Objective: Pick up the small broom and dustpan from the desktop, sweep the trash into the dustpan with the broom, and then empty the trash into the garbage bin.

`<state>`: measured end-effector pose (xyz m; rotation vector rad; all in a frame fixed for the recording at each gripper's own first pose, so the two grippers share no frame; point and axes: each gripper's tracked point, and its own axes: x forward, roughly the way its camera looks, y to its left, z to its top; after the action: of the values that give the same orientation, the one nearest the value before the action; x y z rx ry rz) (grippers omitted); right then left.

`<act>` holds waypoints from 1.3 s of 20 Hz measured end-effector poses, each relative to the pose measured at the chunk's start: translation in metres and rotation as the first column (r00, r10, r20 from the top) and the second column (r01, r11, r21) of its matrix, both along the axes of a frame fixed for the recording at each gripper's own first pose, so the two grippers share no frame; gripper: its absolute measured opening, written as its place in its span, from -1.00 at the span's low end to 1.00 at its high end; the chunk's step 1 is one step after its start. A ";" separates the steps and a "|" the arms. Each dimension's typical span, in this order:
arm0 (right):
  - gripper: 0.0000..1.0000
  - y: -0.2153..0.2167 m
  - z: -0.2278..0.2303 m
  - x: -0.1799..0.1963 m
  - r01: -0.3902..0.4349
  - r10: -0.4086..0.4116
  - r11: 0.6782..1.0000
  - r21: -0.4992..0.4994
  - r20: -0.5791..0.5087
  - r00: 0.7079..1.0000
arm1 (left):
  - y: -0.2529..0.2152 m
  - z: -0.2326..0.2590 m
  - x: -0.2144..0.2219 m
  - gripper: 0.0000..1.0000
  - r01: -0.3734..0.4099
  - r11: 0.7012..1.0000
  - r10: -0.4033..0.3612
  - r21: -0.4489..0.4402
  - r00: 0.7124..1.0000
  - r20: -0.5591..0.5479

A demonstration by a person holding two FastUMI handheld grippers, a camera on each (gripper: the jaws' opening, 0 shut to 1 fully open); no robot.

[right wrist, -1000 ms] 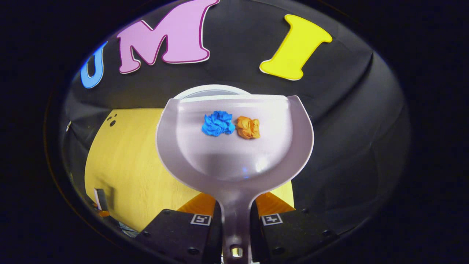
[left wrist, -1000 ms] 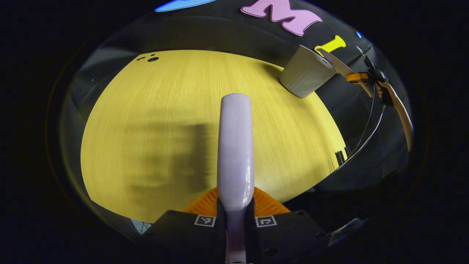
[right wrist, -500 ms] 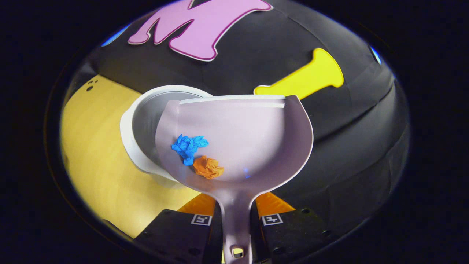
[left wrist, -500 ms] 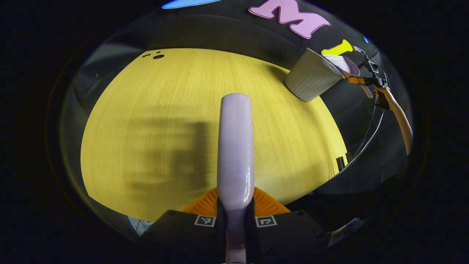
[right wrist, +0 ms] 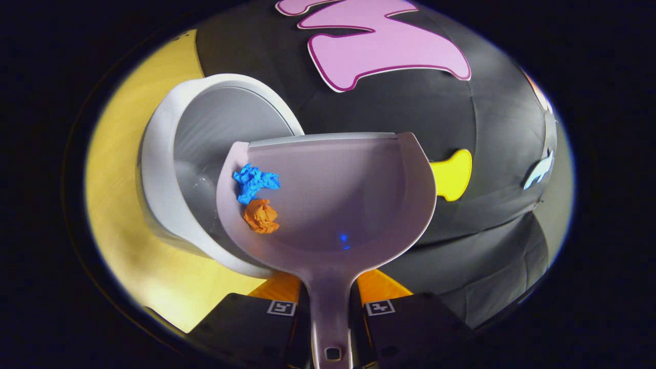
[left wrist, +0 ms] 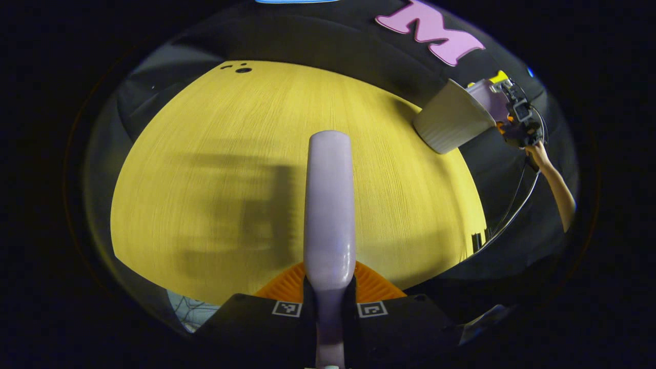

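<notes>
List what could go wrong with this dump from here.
1. The blue wad and orange wad sit against the dustpan side wall, not its front lip; they may spill over the side and miss the bin.
2. The dustpan could knock the bin's rim.

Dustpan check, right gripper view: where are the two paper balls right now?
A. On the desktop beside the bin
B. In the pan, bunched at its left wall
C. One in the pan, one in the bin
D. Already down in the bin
B: the blue paper ball and the orange paper ball both lie inside the dustpan, against its left wall, beside the garbage bin.
</notes>
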<state>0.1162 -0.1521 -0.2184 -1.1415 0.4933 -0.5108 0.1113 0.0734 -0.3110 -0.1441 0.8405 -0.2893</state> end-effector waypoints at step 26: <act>-0.26 -0.030 0.014 -0.010 0.098 -0.113 0.945 0.314 0.030 0.993 | 0.003 0.022 0.016 -0.50 -0.027 0.999 0.024 0.031 0.998 0.066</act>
<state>0.1062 -0.1823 -0.2044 -0.8010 0.5737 -0.5304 0.1274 0.0761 -0.2894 -0.1153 0.7774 -0.2554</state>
